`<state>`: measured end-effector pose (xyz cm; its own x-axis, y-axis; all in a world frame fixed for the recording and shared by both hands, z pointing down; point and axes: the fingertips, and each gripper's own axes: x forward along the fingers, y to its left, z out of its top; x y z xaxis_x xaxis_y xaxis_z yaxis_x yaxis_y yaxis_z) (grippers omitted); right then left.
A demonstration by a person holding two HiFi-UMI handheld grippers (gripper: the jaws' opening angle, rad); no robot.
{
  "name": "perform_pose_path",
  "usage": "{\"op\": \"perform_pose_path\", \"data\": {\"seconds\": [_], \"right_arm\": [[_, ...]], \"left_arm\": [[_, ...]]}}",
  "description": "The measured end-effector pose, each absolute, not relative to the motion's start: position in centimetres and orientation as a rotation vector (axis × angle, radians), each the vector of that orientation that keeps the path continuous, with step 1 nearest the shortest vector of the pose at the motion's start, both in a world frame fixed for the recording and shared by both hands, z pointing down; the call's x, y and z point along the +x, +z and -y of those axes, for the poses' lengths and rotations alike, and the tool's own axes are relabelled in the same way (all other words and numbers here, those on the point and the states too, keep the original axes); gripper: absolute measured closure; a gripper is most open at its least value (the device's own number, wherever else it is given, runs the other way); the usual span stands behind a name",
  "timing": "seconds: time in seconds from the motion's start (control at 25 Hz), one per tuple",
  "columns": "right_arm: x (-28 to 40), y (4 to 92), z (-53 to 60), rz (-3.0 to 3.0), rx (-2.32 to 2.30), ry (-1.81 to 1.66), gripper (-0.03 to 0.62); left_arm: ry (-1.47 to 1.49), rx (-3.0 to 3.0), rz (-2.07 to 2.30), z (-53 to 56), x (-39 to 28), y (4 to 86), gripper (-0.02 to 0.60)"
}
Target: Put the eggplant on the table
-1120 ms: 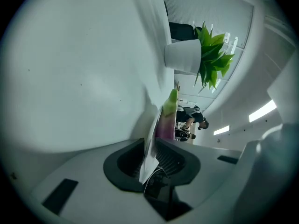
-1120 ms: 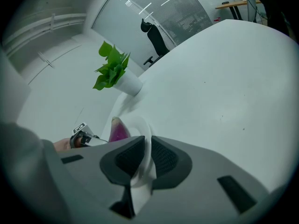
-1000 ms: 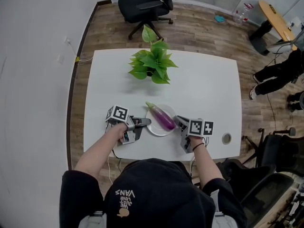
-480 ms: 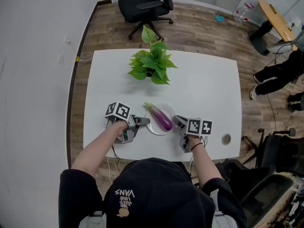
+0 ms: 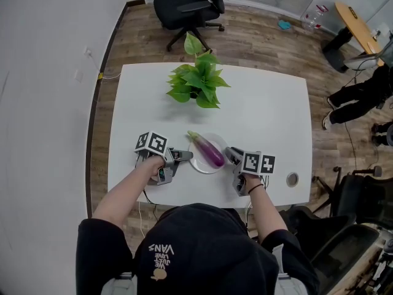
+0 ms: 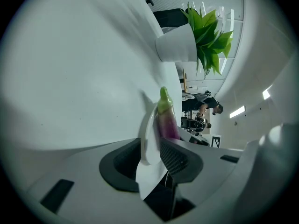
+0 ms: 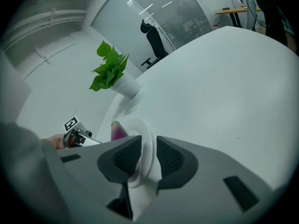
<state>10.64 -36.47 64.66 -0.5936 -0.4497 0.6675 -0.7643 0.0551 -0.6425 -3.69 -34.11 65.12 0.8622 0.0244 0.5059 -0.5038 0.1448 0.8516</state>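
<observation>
Holding the left gripper [image 5: 189, 157] at the left edge of a white plate [image 5: 198, 166], fingers opening. Rim of the plate standing between them, with a clear gap on one side, so no real pinch there. Holding the right gripper [image 5: 229, 153] at the right edge of the plate, fingers closed down on the rim and pinching it from both sides. Lying slantwise across the plate, green stem end pointing away from the person: a purple eggplant [image 5: 209, 152], not yet on the bare table [image 5: 270, 115]. Under the plate, that white table, with its near edge just behind the plate. Well beyond the plate, a leafy potted plant [image 5: 195, 82].
</observation>
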Motion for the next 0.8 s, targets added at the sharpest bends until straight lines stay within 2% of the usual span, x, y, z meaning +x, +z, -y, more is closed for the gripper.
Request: {"op": "perform_pose_path", "data": {"seconds": [0.4,0.8], "right_arm": [[10.7,62.9,36.8,2.097,1.265,1.458,0.503],[9.7,57.2,37.1,2.281,1.362,1.259,0.503]], "left_arm": [[0.42,1.558,0.495,35.1,-4.7,63.7,0.465],[0.211,1.984,0.67,37.6,-4.5,56.7,0.48]]}}
